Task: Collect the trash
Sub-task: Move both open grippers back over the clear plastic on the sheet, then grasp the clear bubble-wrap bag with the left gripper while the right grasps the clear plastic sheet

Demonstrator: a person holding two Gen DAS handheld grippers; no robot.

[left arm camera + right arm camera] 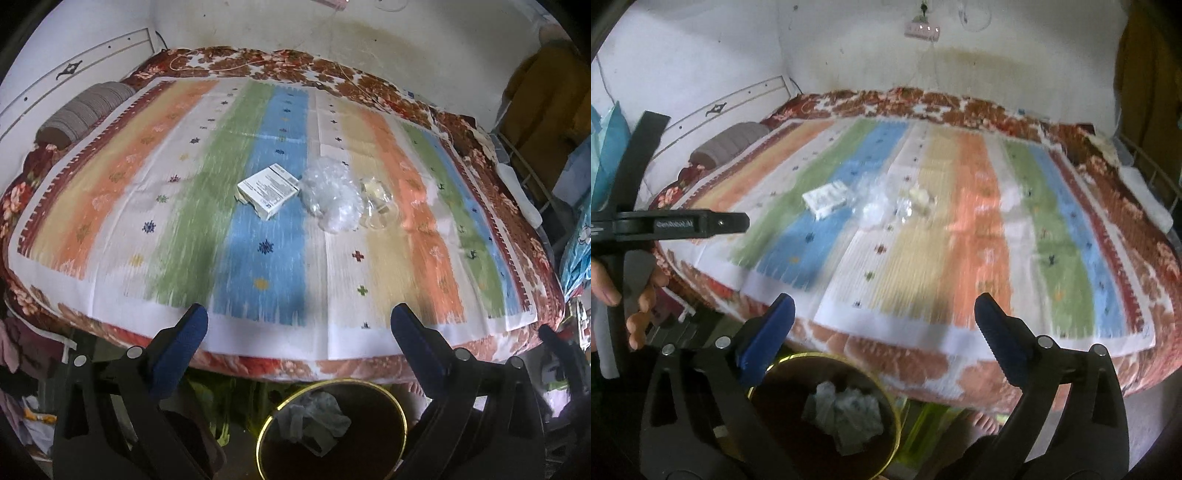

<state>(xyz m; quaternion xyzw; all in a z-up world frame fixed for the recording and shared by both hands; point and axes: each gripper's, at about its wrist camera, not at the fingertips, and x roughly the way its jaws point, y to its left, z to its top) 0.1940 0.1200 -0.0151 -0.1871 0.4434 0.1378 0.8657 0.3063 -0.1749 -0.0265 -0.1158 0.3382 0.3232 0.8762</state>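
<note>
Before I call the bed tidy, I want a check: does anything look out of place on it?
Yes. A small white box, crumpled clear plastic and a clear wrapper lie loose mid-bedspread, while the bin below already holds crumpled trash.

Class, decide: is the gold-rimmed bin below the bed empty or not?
Not empty: the bin holds crumpled plastic at its bottom.

crumpled wrapper (317, 413) in bin (266, 424); box (269, 189) on bed.

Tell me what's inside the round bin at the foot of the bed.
Inside the gold-rimmed bin lies crumpled whitish paper or plastic trash, also seen from the right wrist. The rest of the interior looks dark brown; whatever sits beneath the crumpled pieces is covered.
</note>
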